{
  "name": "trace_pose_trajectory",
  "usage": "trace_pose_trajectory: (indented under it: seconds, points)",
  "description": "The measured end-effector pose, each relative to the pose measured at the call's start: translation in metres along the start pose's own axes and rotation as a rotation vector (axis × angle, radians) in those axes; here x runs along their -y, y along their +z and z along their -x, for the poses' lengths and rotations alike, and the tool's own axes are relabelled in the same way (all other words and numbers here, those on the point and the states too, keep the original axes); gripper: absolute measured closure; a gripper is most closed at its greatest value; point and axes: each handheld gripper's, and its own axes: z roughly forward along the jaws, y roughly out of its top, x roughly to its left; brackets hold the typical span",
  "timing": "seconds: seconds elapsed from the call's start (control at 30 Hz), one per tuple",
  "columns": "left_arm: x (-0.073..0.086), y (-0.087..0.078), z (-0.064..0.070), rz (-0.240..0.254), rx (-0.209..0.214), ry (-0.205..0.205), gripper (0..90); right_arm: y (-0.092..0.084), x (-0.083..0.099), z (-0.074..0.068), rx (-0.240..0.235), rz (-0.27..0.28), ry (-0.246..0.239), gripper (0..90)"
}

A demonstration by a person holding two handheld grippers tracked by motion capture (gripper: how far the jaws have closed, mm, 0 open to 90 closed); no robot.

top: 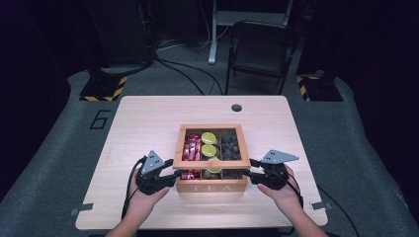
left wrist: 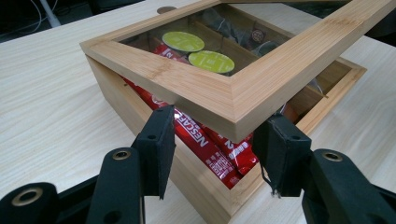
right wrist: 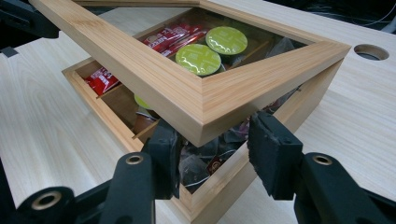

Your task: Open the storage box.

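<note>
two forearms come up from the bottom edge of the high view, the left gripper [top: 169, 171] and right gripper [top: 251, 174] meeting the near corners of the wooden tea box [top: 211, 186] in the lower middle of the table [top: 143, 118]; its glass-paned lid [top: 180, 148] is hinged at the far side and tipped up at the front. to do this lift well, both hands should rise at one pace so the frame stays level and the hinges are not twisted. from the left gripper view, black jaws rise from the bottom with the lid's [left wrist: 233, 100] near corner sitting between them; they stand apart either side of it, and whether the pads truly press the wood i cannot tell. red coffee sticks [left wrist: 201, 140] lie just under that corner, so keep the tips off them. from the right gripper view the other lid corner [right wrist: 205, 109] hangs between spread jaws at centre, the left pad tucked beneath it; firm contact is unclear here too. green-topped capsules [right wrist: 198, 59] show through the glass in the upper middle, dark tea bags [right wrist: 205, 161] below; swing the lid up and away in an arc rather than dragging it toward the near edge.
</note>
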Motion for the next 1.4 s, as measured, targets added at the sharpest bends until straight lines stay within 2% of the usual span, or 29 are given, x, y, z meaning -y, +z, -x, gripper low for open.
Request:
trace_pose_trajectory:
  seconds: [0.17,0.2,0.4,0.5,0.63,0.8,0.97,1.2,1.27,1.4]
  points:
    - [-0.007,-0.002,-0.002,-0.002,-0.003,0.008,49.7,-0.001,-0.005,0.001,0.006,-0.002,0.007,54.5]
    - [-0.009,-0.003,-0.002,0.0,0.001,-0.001,49.7,-0.002,-0.009,0.002,0.009,0.003,0.011,54.5]
    - [-0.023,-0.008,-0.006,0.027,-0.004,-0.009,50.0,-0.007,-0.019,0.006,0.011,0.027,0.026,54.4]
    - [-0.028,-0.008,-0.005,0.035,-0.022,0.003,49.9,-0.009,-0.024,0.009,0.025,0.041,0.024,52.5]
    - [-0.033,-0.009,-0.008,0.045,-0.022,-0.002,49.9,-0.01,-0.031,0.011,0.033,0.044,0.0,52.1]
    - [-0.041,-0.01,-0.011,0.055,-0.016,-0.019,50.0,-0.011,-0.038,0.013,0.024,0.068,0.036,51.3]
    - [-0.052,-0.011,-0.014,0.052,-0.026,-0.006,50.2,-0.012,-0.047,0.017,0.006,0.074,0.057,49.1]
    - [-0.06,-0.012,-0.017,0.047,-0.029,-0.009,50.4,-0.013,-0.057,0.017,0.016,0.076,0.026,48.9]
    - [-0.062,-0.012,-0.019,0.041,-0.015,-0.013,50.4,-0.013,-0.059,0.017,0.02,0.079,0.021,48.9]
    - [-0.066,-0.012,-0.02,0.043,-0.021,-0.016,50.4,-0.012,-0.062,0.019,0.03,0.083,0.018,48.9]
